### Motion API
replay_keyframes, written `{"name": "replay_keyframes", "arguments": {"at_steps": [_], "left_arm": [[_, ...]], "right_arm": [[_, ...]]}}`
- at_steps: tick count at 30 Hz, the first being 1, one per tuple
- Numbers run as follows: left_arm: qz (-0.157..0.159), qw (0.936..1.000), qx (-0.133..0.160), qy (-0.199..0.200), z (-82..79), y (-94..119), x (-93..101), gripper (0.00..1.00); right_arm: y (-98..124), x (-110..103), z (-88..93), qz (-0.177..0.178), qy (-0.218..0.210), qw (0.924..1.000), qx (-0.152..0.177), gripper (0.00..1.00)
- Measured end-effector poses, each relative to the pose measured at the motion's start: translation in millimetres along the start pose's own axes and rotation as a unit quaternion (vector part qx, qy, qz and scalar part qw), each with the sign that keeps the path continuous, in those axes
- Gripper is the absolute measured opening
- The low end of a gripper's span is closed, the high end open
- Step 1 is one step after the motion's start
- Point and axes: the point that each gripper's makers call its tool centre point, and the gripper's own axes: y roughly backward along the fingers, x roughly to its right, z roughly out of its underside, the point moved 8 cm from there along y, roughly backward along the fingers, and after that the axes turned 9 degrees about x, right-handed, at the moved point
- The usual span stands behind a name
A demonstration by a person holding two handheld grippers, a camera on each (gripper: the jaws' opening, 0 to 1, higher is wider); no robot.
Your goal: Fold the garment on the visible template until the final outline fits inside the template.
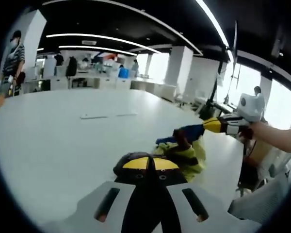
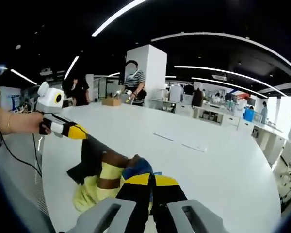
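Note:
A crumpled garment (image 1: 190, 161) in yellow, blue, brown and black hangs bunched between my two grippers above the white table (image 1: 63, 141). My left gripper (image 1: 150, 163) is shut on its yellow part at the bottom of the left gripper view. My right gripper (image 1: 180, 133) reaches in from the right, pinching the blue and brown part. In the right gripper view my right gripper (image 2: 153, 180) is shut on the garment (image 2: 99, 187), and my left gripper (image 2: 85, 134) comes in from the left, gripping dark cloth. Thin template marks (image 1: 106, 116) (image 2: 182, 141) lie farther out on the table.
A person in a striped shirt (image 2: 133, 82) stands at the table's far side beside a brown box (image 2: 111, 101). Another person (image 1: 12, 53) stands at the far left. Desks and pillars line the background. A grey chair (image 1: 262, 199) sits near the table edge.

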Motion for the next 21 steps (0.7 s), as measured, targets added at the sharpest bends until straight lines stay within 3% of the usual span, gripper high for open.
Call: {"name": "replay_keyframes", "arguments": {"at_steps": [10, 21], "left_arm": [[-0.027, 0.9990, 0.036, -0.006, -26.6, 13, -18.4, 0.00], [-0.078, 0.9954, 0.054, -0.009, -49.0, 8, -53.8, 0.00]], "right_arm": [[-5, 21, -21.9, 0.021, 0.035, 0.9991, 0.009, 0.00], [-35, 52, -40.8, 0.049, 0.043, 0.9977, 0.014, 0.00]]}}
